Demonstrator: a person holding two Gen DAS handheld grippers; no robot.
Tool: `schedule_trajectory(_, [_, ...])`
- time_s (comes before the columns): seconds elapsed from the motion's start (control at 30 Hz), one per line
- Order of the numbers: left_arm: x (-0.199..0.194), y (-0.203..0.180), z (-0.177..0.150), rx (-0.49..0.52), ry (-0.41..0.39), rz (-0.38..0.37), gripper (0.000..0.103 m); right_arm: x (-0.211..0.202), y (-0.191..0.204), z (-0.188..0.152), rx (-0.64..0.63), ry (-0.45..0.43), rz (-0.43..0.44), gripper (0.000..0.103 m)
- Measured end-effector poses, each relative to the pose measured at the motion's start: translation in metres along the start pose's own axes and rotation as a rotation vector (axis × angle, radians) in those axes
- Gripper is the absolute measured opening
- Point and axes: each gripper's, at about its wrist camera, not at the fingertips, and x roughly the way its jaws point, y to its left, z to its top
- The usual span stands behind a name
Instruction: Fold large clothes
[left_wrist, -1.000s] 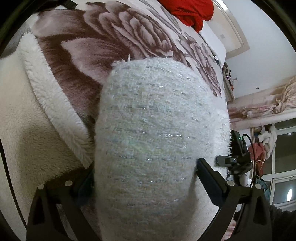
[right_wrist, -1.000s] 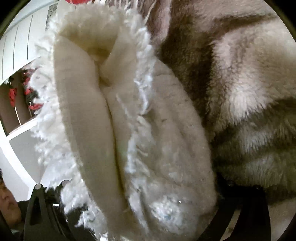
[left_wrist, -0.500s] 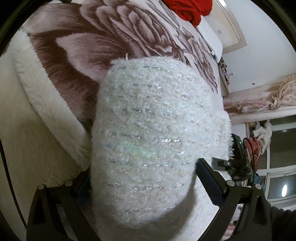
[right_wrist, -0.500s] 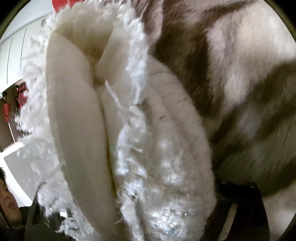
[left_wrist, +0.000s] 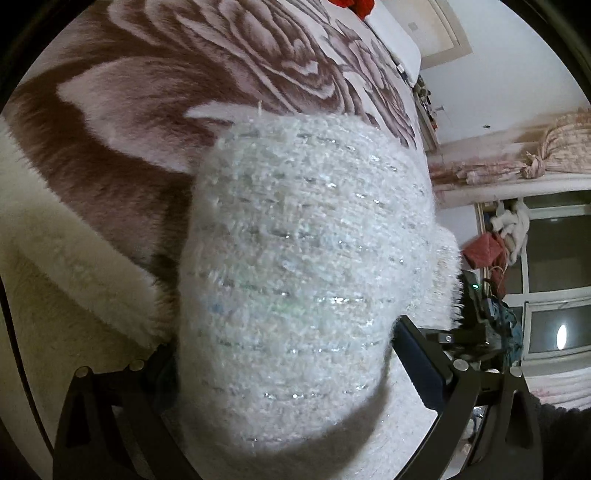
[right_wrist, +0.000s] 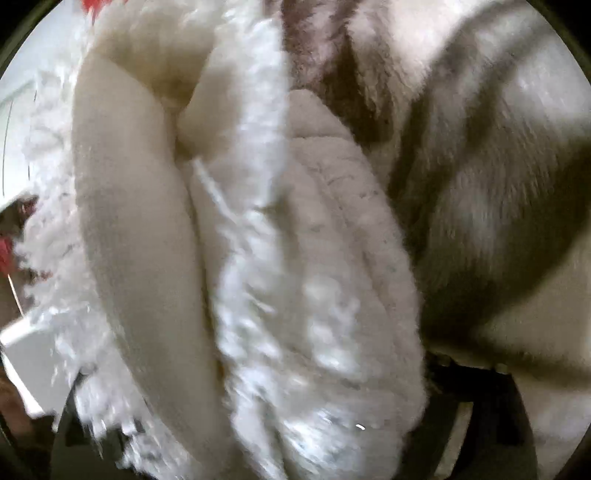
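- Now both tools grip the sweater (left_wrist: 306, 266): left tool (left_wrist: 284, 373) and right tool (right_wrist: 258, 398) each stand wide around a thick bunch.
- It hangs doubled above the blanket (left_wrist: 166, 92).
- Laying flat and final folds seemingly remain.

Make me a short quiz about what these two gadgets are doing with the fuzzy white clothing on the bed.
1. True or false: the left gripper has a thick bundle of the white sweater between its jaws.
2. What lies under the sweater? A) bare wood B) a flowered blanket C) a tiled floor
3. What colour is the cloth at the far end of the bed?

Key: 1 true; 2 B; 3 red.
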Motion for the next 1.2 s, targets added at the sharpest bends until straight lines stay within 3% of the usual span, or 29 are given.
schedule_trajectory(0.1, [-0.005, -0.004, 0.001, 0.007, -0.01, -0.007, 0.099, -0.006, -0.006, 0.0, 0.014, -0.021, 0.029, 0.097])
schedule_trajectory(0.17, [-0.011, -0.01, 0.001, 0.031, -0.029, 0.003, 0.088, -0.01, -0.004, -0.01, 0.018, -0.043, 0.036, 0.093])
schedule_trajectory(0.23, [-0.014, -0.014, 0.004, 0.041, -0.037, 0.008, 0.081, -0.018, -0.003, -0.018, 0.044, -0.066, 0.063, 0.078])
schedule_trajectory(0.27, [-0.017, -0.017, 0.006, 0.042, -0.037, 0.009, 0.077, -0.017, 0.001, -0.02, 0.044, -0.074, 0.065, 0.075])
schedule_trajectory(0.4, [-0.026, -0.033, 0.022, 0.063, -0.047, 0.025, 0.075, -0.034, 0.018, -0.026, 0.037, -0.098, 0.088, 0.066])
schedule_trajectory(0.6, [-0.041, -0.072, 0.082, 0.124, -0.09, 0.026, 0.075, -0.059, 0.054, -0.006, -0.008, -0.164, 0.144, 0.064])
schedule_trajectory(0.73, [-0.039, -0.098, 0.145, 0.164, -0.133, 0.017, 0.075, -0.085, 0.083, 0.035, -0.045, -0.214, 0.162, 0.064])
schedule_trajectory(0.97, [-0.001, -0.125, 0.265, 0.216, -0.183, -0.019, 0.075, -0.127, 0.124, 0.161, -0.115, -0.293, 0.15, 0.064])
schedule_trajectory(1.17, [0.058, -0.115, 0.339, 0.215, -0.129, -0.03, 0.075, -0.136, 0.105, 0.25, -0.088, -0.317, 0.116, 0.064])
schedule_trajectory(1.2, [0.07, -0.111, 0.348, 0.211, -0.11, -0.026, 0.075, -0.141, 0.094, 0.25, -0.078, -0.317, 0.114, 0.064])
